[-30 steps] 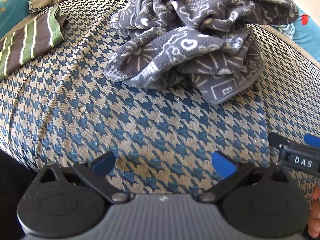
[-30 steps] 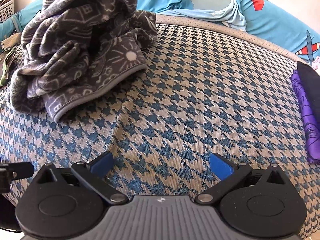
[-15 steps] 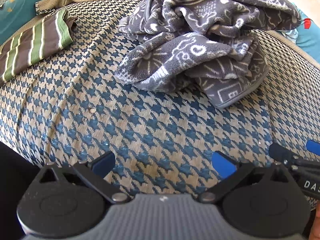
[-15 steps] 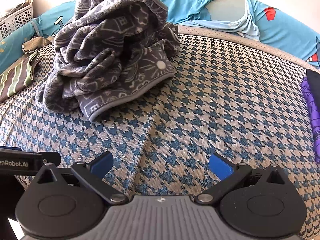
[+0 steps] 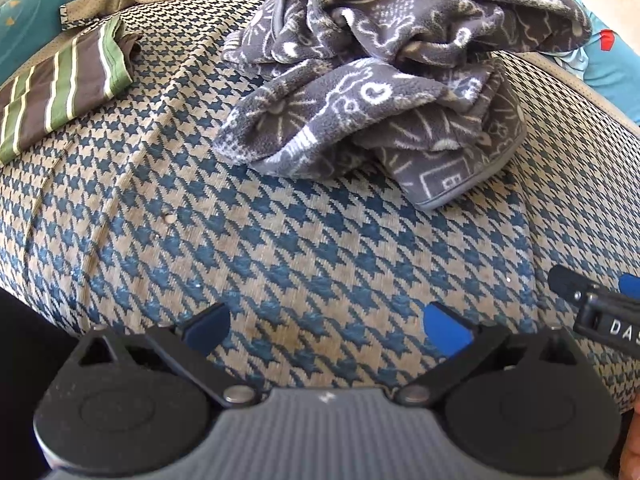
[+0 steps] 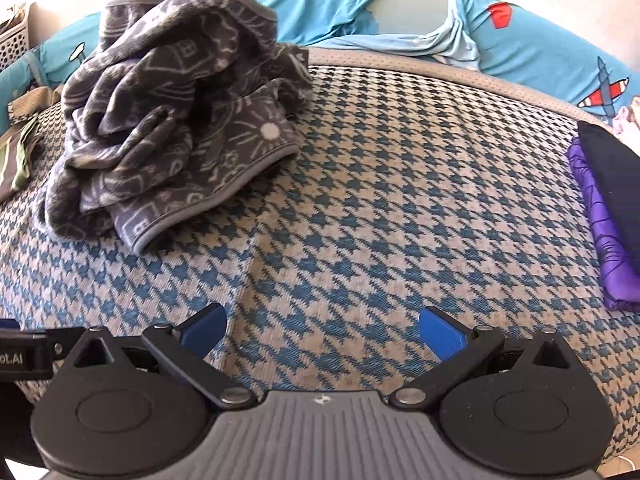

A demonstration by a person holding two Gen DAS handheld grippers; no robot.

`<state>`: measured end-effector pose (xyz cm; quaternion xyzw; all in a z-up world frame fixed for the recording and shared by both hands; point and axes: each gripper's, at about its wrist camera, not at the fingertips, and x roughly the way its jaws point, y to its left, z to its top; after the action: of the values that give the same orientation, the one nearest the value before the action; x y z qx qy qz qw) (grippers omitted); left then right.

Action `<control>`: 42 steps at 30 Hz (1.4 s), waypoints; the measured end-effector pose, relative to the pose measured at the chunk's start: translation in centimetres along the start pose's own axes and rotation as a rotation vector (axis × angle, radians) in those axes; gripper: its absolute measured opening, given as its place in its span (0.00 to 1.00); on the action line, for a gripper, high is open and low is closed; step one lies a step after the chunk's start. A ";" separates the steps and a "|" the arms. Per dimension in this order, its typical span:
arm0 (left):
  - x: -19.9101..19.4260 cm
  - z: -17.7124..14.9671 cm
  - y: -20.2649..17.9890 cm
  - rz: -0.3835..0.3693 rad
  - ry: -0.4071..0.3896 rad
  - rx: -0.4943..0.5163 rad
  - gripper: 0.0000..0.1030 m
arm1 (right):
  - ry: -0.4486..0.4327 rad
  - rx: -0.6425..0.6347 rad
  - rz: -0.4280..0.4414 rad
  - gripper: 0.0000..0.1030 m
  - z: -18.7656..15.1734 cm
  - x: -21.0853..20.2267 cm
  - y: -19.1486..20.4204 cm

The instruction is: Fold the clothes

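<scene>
Hovering near the crumpled grey fleece [image 5: 372,92], both hand-held grippers [image 5: 326,324] [image 6: 322,326] spread apart, empty; better reaching for its near hemmed corner [image 6: 140,236] first.

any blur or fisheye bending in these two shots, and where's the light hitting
Left wrist view: sharp; the houndstooth cushion bulges from fisheye distortion, and the grey fleece casts a short shadow at its front edge. Right wrist view: the top of the fleece looks slightly soft, the pale background at the top is washed out, corners vignette dark.
</scene>
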<state>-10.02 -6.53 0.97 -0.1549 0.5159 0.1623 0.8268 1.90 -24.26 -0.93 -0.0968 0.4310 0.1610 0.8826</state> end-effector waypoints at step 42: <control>0.9 0.2 -0.1 -0.008 0.018 0.040 1.00 | 0.007 0.008 -0.063 1.00 0.4 1.0 -0.4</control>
<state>-9.48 -6.47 0.26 -0.1415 0.5260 0.1472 0.8256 2.89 -24.32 -1.47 -0.1071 0.4315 0.1311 0.8861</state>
